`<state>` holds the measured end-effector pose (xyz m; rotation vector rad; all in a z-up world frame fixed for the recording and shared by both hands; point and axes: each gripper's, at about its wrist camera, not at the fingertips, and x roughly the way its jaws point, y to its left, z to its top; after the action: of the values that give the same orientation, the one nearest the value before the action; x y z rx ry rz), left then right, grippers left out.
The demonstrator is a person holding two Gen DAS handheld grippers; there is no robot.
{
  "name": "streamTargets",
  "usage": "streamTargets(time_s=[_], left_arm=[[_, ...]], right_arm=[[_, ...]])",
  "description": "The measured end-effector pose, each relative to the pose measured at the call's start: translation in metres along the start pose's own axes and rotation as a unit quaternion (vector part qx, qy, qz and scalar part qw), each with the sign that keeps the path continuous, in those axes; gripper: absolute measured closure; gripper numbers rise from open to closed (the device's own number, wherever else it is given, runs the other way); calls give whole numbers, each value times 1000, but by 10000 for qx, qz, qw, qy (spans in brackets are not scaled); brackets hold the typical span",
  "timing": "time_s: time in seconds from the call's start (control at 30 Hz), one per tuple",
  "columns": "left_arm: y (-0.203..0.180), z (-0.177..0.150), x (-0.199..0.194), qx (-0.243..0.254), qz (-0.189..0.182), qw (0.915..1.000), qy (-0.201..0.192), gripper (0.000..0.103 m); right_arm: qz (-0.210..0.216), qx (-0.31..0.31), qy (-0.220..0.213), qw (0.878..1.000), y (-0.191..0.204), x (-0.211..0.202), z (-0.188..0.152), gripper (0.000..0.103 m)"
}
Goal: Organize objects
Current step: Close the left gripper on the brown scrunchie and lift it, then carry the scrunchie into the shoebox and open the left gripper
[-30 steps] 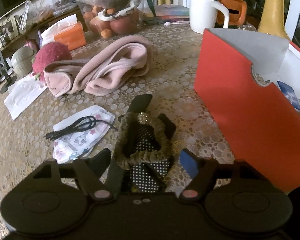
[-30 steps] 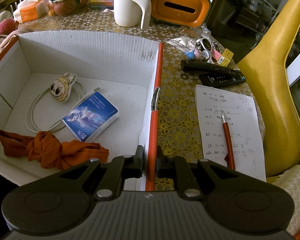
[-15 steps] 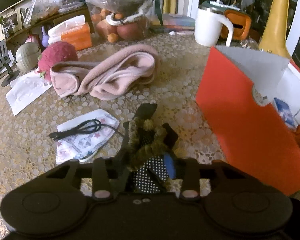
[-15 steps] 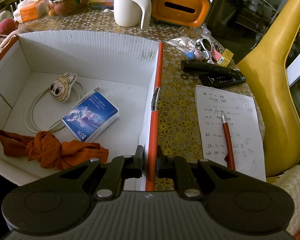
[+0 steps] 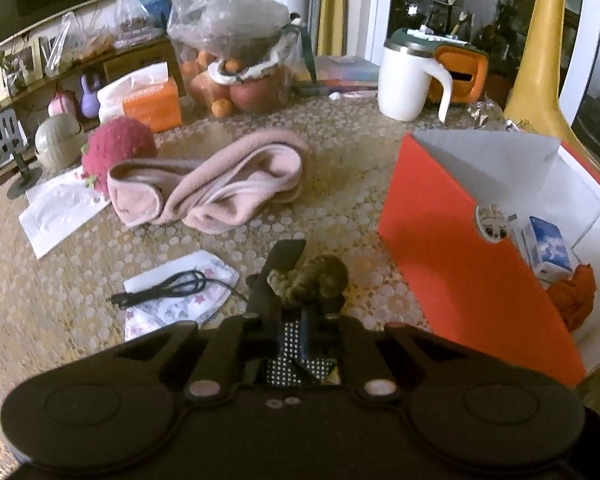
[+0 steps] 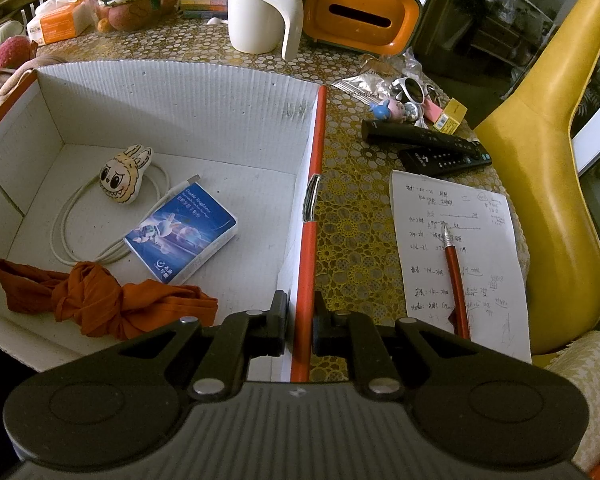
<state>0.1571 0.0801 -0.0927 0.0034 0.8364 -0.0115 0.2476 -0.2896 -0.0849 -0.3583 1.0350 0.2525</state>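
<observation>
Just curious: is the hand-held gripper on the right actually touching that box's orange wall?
Touching. The right wrist view shows the right hand-held gripper with its jaws closed on the box's orange wall, pads pressed on both sides.

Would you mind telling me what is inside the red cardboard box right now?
Inside the red cardboard box lie a bunny-face charm on a white cable, a blue packet and a knotted orange cloth. The near corner behind the right gripper is hidden.

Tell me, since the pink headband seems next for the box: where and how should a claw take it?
Grip the pink headband at its bunched middle, where the folded layers pile highest, coming down from above with the fingers straddling the band's width. It lies flat and limp on the table, so the thin ends would likely slip; the red plush crowds its left end.
</observation>
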Motion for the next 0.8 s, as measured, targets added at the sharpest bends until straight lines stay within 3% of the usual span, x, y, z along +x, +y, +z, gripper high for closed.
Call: streamTargets(time_s=[0.47,0.8], left_arm=[[-9,37,-48,78,-267,9985,-479,98],[-44,61,-74,259,-772,9940,-734,98]], right_arm=[[1,-3,-8,10000,0,0,0,92],[0,-1,-11,10000,0,0,0,92]])
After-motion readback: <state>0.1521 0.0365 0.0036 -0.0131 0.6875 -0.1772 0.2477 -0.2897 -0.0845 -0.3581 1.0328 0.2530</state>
